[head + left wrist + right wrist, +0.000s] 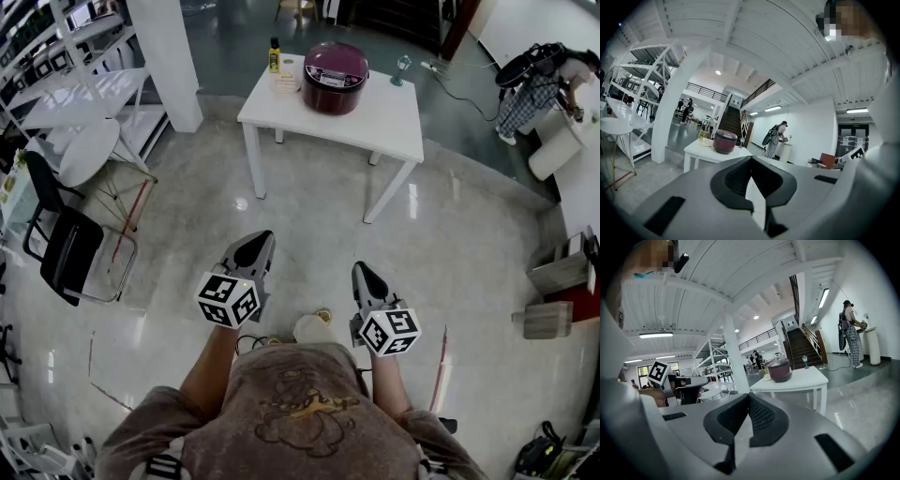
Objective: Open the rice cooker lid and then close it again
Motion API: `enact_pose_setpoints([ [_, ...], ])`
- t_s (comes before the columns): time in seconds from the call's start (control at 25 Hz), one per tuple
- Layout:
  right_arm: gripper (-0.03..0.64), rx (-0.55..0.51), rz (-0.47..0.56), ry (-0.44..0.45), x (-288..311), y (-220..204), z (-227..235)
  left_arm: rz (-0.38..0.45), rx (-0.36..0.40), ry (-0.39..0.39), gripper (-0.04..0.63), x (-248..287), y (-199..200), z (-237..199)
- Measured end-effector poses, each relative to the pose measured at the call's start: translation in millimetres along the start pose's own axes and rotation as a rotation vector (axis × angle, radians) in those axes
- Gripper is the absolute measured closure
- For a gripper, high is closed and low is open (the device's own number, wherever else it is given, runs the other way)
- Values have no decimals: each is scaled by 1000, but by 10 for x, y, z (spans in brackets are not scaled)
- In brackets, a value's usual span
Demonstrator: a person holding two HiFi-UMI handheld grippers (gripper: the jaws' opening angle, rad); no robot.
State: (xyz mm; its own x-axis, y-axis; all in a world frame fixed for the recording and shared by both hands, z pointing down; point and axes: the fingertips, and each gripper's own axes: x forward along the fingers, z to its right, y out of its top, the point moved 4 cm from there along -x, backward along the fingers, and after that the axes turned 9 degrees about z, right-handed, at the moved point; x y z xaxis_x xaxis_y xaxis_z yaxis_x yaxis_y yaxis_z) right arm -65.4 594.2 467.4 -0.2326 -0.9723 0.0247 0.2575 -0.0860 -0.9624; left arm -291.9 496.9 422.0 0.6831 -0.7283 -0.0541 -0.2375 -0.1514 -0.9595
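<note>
A dark red rice cooker (335,77) stands with its lid down at the far side of a white table (394,117), well ahead of me across open floor. The left gripper view shows the cooker (725,141) small and distant, and so does the right gripper view, with the cooker (780,370) on the table (806,378). My left gripper (257,241) and right gripper (365,270) are held side by side in front of my body, pointing toward the table. Both are shut and empty, the left gripper (751,161) and the right gripper (749,397) with jaws meeting at the tips.
A yellow bottle (275,54) and a small glass item (403,67) share the table. A white column (169,56), shelving, a round white table (89,145) and a black chair (66,248) stand at left. A person (539,84) works at far right; boxes (562,272) line the right.
</note>
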Motion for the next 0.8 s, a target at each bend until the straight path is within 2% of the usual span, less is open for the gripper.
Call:
enact_pose_setpoints([
  [0.24,617,1,-12,1,-7,-48,-38,3,4,-6,574,16,-29,30],
  [0.52,615,-9,26,-12,46,4,-72,3,14,-8,574,28,-12,-58],
  [0.8,614,-12,27,-39,264,20,107,9,8,1,574,197,-31,-173],
])
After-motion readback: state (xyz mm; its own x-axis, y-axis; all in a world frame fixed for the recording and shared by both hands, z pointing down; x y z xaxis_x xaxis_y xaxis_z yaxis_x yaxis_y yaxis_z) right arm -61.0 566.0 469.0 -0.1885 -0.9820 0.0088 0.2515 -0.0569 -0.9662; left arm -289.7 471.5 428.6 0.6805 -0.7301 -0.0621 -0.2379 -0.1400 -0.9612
